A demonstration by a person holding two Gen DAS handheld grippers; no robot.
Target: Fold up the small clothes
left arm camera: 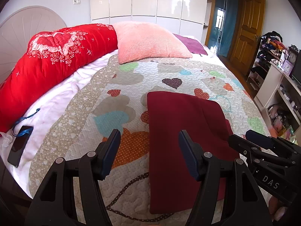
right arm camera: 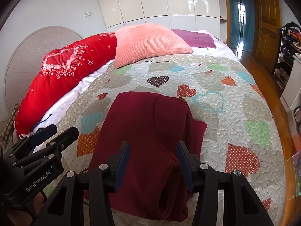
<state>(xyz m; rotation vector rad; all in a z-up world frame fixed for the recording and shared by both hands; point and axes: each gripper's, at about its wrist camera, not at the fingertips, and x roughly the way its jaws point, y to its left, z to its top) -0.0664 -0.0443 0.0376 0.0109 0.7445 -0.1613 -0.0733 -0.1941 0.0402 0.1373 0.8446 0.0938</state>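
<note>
A dark red garment [left arm camera: 180, 131] lies folded lengthwise into a long strip on the heart-patterned quilt [left arm camera: 116, 86]; it also shows in the right wrist view [right arm camera: 146, 131], with a layered fold along its right side. My left gripper [left arm camera: 149, 141] is open and empty, above the garment's near left edge. My right gripper [right arm camera: 153, 152] is open and empty, over the garment's near end. Each gripper shows in the other's view: the right gripper [left arm camera: 244, 137] and the left gripper [right arm camera: 62, 130].
A pink pillow [left arm camera: 148, 41], a red duvet [left arm camera: 52, 64] and a purple cloth [left arm camera: 190, 44] lie at the head of the bed. A phone with a blue strap [left arm camera: 18, 145] lies on the white sheet at left. Shelves [left arm camera: 278, 86] and wooden floor are at right.
</note>
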